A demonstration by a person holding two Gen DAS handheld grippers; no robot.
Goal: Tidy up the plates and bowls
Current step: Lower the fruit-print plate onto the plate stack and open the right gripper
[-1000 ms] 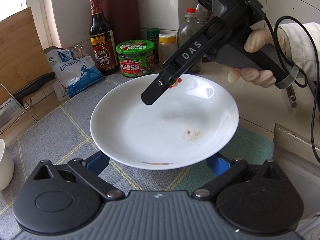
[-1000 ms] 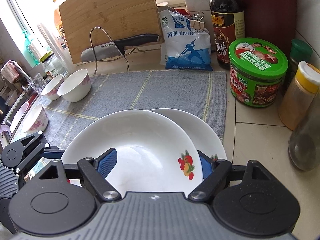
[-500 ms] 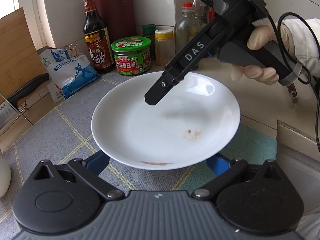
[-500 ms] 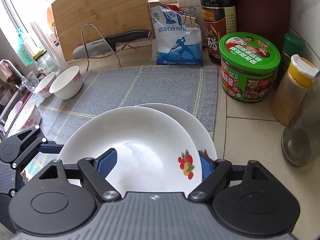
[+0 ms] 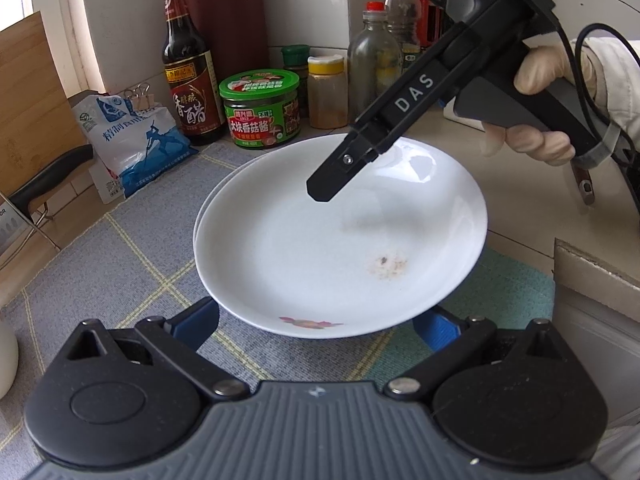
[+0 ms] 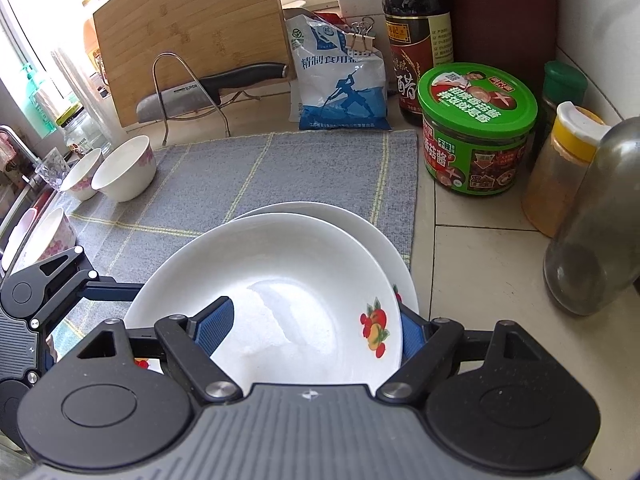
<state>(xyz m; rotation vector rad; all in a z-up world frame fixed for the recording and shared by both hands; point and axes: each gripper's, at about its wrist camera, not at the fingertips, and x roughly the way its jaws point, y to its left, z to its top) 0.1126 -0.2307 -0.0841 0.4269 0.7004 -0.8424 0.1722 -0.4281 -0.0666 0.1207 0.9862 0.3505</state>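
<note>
A white plate (image 5: 320, 256) with a fruit print and a brown stain hangs tilted just over a second white plate (image 6: 360, 228), whose rim (image 5: 208, 204) peeks out at the left. My right gripper (image 6: 314, 328) is shut on the upper plate (image 6: 288, 280), one blue pad inside it and the other behind its rim. In the left wrist view a right gripper finger (image 5: 320, 188) lies over the plate's far side. My left gripper (image 5: 318, 320) stands open, fingertips hidden under the plate's near rim. Three white bowls (image 6: 124, 168) sit far left.
Both plates are over a grey checked mat (image 6: 300, 168). Behind it stand a green-lidded jar (image 6: 476, 128), a vinegar bottle (image 6: 416, 40), a salt bag (image 6: 340, 80), spice jars (image 6: 560, 168), and a knife on a wire rack (image 6: 208, 88) before a cutting board.
The held plate has slid a little further over the lower plate, covering that plate's fruit print in the left wrist view. Neither gripper's jaws have changed.
</note>
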